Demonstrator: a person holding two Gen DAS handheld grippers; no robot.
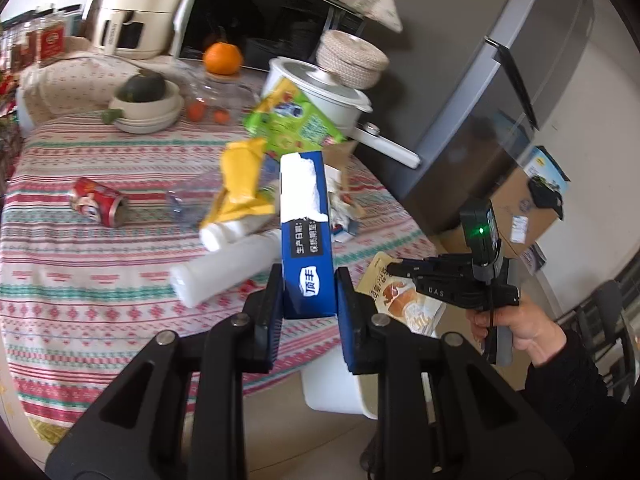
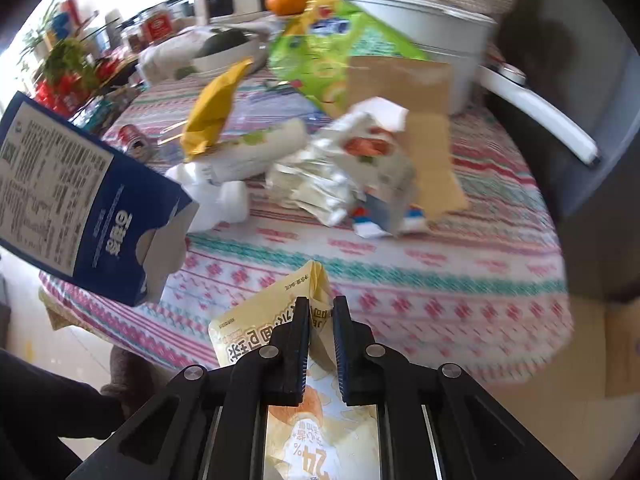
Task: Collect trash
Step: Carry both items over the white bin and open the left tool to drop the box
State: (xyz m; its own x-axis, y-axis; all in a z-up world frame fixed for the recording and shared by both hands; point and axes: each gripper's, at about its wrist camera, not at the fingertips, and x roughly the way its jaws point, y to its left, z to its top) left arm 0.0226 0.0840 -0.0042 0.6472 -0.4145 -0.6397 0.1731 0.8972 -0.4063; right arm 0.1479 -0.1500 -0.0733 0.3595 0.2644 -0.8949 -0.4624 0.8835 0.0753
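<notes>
Pinching a blue box (image 1: 307,236) between its pads, the left gripper (image 1: 308,296) holds it above the striped table (image 1: 80,280). Beside it, the right gripper (image 2: 321,340) clamps a yellow snack bag (image 2: 272,320), lifted off the table edge. More wrappers (image 2: 340,176) litter the cloth.

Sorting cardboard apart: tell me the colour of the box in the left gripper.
Dark blue box with white print, clearest in the left wrist view.

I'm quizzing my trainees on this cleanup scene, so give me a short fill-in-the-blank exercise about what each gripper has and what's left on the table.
1. The left gripper is shut on a ____ carton.
2. The right gripper is shut on a pale yellow snack ____.
3. The crushed can on the tablecloth is ____.

Missing: blue; packet; red
</notes>
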